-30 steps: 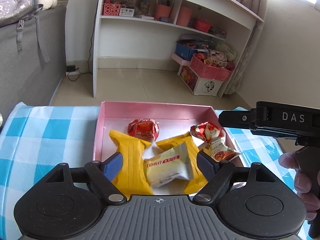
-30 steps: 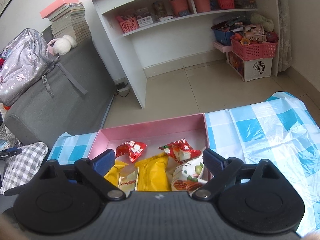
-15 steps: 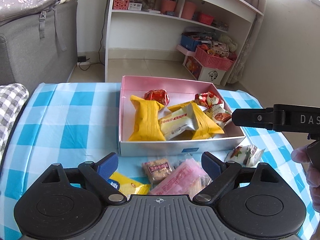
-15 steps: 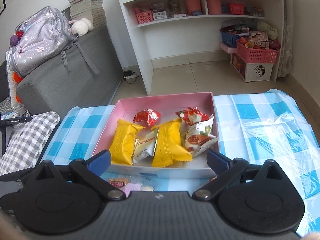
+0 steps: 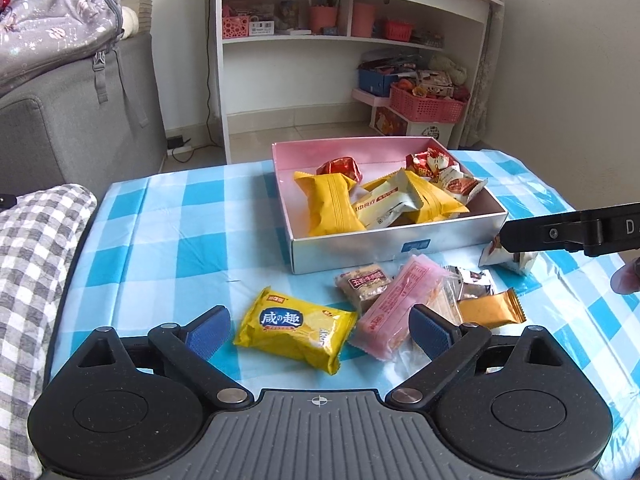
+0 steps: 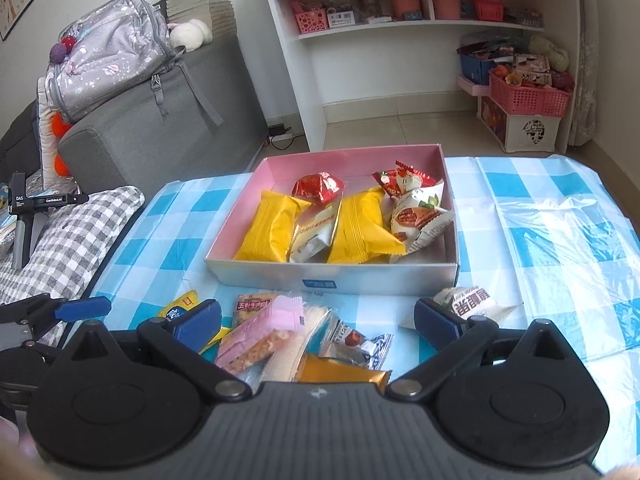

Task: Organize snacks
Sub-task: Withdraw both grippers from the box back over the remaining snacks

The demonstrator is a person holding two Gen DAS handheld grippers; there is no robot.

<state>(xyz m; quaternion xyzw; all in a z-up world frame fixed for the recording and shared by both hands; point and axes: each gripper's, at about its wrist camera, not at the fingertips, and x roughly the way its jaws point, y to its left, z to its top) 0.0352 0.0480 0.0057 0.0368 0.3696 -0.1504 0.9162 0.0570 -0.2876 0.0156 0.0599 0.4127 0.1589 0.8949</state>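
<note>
**Both tongs released above the loose snacks**

My left tongs (image 5: 318, 330) hung over the checked tablecloth (image 5: 168, 248), jaws widening and gripping nothing; the yellow cracker packet (image 5: 294, 330) lay flat between the fingers, untouched. My right tongs (image 6: 318, 322) stood fully spread and empty above the pink bar (image 6: 260, 334) and the orange packet (image 6: 340, 372). The pink-lined box (image 6: 336, 278), at twelve o'clock of both tongs, held two yellow pouches, a white packet and red-wrapped sweets. A white nut packet (image 6: 468, 304) lay at one o'clock, just beside the box wall.
</note>
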